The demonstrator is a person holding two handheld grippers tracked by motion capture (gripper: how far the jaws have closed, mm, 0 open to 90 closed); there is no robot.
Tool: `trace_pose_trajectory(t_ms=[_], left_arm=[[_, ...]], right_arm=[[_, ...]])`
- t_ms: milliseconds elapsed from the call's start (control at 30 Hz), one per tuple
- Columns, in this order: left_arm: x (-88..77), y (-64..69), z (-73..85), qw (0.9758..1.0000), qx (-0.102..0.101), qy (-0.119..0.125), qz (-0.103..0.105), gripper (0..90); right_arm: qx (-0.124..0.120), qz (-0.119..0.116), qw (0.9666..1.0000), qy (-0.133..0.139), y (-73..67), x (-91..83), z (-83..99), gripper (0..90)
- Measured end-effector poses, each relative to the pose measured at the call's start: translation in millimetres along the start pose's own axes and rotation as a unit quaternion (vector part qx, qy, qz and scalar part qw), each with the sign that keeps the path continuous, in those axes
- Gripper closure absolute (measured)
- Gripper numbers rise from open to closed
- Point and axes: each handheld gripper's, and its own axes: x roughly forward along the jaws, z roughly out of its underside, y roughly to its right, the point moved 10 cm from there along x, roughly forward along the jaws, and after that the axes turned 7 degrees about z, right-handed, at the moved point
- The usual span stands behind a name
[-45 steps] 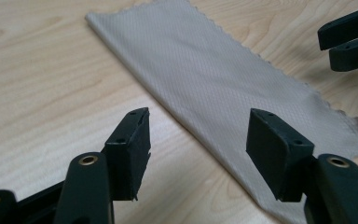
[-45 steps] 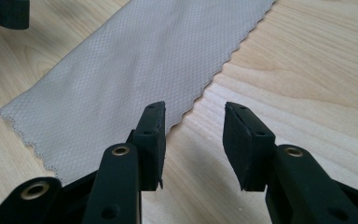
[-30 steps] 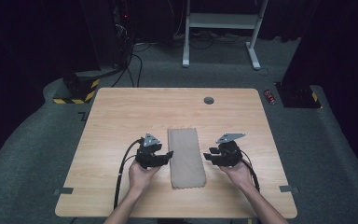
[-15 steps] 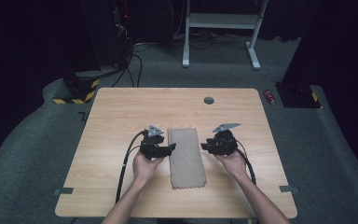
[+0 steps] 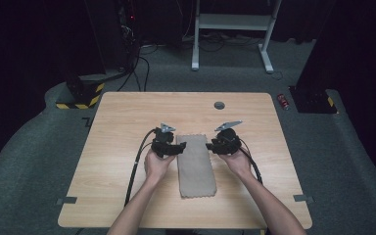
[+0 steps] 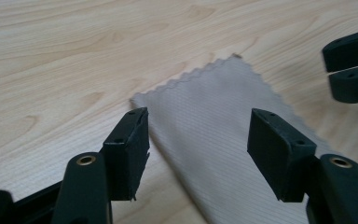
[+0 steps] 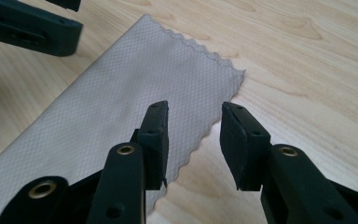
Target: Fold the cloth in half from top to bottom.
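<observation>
A grey-beige cloth [image 5: 196, 169] with zigzag edges lies flat as a long folded rectangle in the middle of the wooden table [image 5: 127, 127]. My left gripper [image 5: 177, 148] is at the cloth's far left corner, open wide [image 6: 199, 119], with its jaws straddling the cloth [image 6: 223, 135] near that corner. My right gripper [image 5: 210, 146] is at the far right corner and open more narrowly [image 7: 196, 109]. The cloth's [image 7: 121, 102] scalloped edge runs between its jaws, one jaw over the fabric and one over bare wood. Neither gripper holds anything.
A small round grommet [image 5: 219, 105] sits in the table near its far edge. Cables trail from both grippers toward the near edge. On the floor beyond the table are a red can [image 5: 284, 102], a white desk frame [image 5: 235, 29] and a yellow-black striped block [image 5: 81, 95].
Both grippers have moved away from the person along the cloth's sides, to its far corners, and slightly inward. The cloth has not moved.
</observation>
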Motion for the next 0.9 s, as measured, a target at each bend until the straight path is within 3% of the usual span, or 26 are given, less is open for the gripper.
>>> trace_pose_trajectory(t_ms=[133, 200, 367, 533, 667, 800, 900], left_arm=[[7.7, -12.2, -2.3, 0.9996, -0.027, 0.004, -0.005, 40.1], [10.8, -18.5, -1.8, 0.9995, -0.029, -0.001, -0.015, 40.4], [19.2, -29.4, -0.9, 0.9991, -0.036, -0.01, -0.019, 41.1], [29.9, -33.1, 1.8, 0.9988, -0.042, -0.016, -0.021, 41.4], [37.4, -35.3, 4.9, 0.9983, -0.048, -0.02, -0.027, 41.5], [41.7, -34.9, 4.6, 0.9983, -0.048, -0.015, -0.03, 41.6], [43.1, -35.4, 3.5, 0.9984, -0.045, -0.009, -0.032, 42.3]], right_arm=[[0.01, 0.008, 0.9999, 0.007, 3.3, 6.6, -9.8, 63.0], [0.025, 0.003, 0.9996, 0.015, 5.7, 9.1, -12.6, 63.0], [0.042, 0.009, 0.9991, 0.001, 13.5, 21.9, -8.0, 62.7], [0.055, 0.015, 0.9983, -0.016, 18.5, 33.7, -4.7, 61.0], [0.049, 0.029, 0.9983, -0.011, 19.1, 37.7, -15.3, 60.9], [0.052, 0.041, 0.9974, -0.027, 22.1, 47.6, -16.1, 59.0], [0.054, 0.048, 0.9971, -0.022, 23.3, 52.5, -21.8, 58.2]])
